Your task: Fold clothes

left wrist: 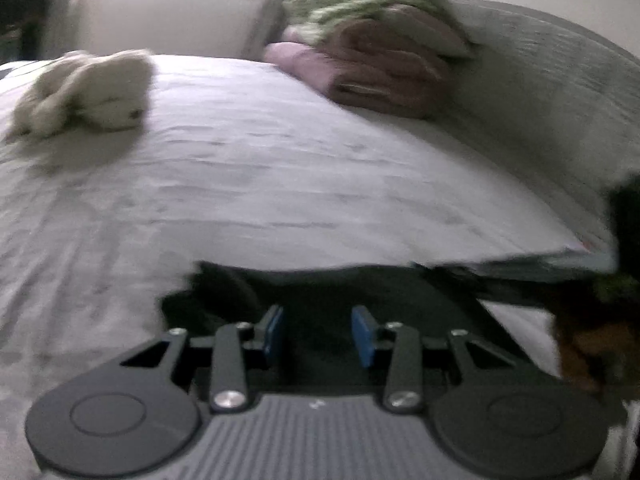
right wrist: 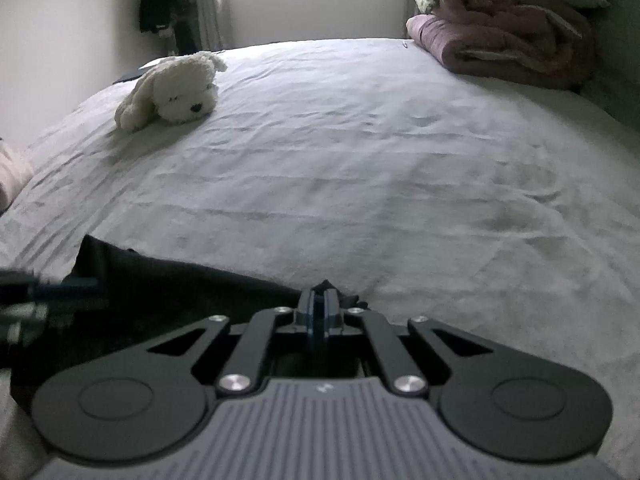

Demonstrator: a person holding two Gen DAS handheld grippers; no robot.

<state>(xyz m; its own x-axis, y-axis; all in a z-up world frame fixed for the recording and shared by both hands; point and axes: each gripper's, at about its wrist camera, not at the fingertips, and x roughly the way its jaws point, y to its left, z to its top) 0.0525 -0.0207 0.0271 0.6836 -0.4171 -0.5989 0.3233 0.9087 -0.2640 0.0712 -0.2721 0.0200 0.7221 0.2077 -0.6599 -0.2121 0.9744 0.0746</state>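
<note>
Right gripper (right wrist: 319,308) sits nearest the lens in its own view, its blue pads pinched together on a small peak of the dark garment (right wrist: 172,292), so it is clenched on the cloth's far edge. From there the garment spreads left and toward the near edge of the white bed sheet (right wrist: 360,160), lying low and rumpled rather than squared up.

In the left wrist view, the left gripper (left wrist: 318,334) hangs over the same dark garment (left wrist: 320,292) with its blue pads apart and nothing pressed between them; it is released, with cloth beneath the gap but not gripped. That picture is blurred, so the fabric's exact edges are hard to read.

Farther out, a white plush dog (right wrist: 172,92) lies on the far left of the bed, well apart from the garment, and a stack of pink blankets (right wrist: 500,40) sits at the far right by the wall.

Judging from this, folding has hardly begun: one corner is secured, the second hold is not yet taken, and no clean fold line shows. Lifting, spreading and every fold appear to remain.
</note>
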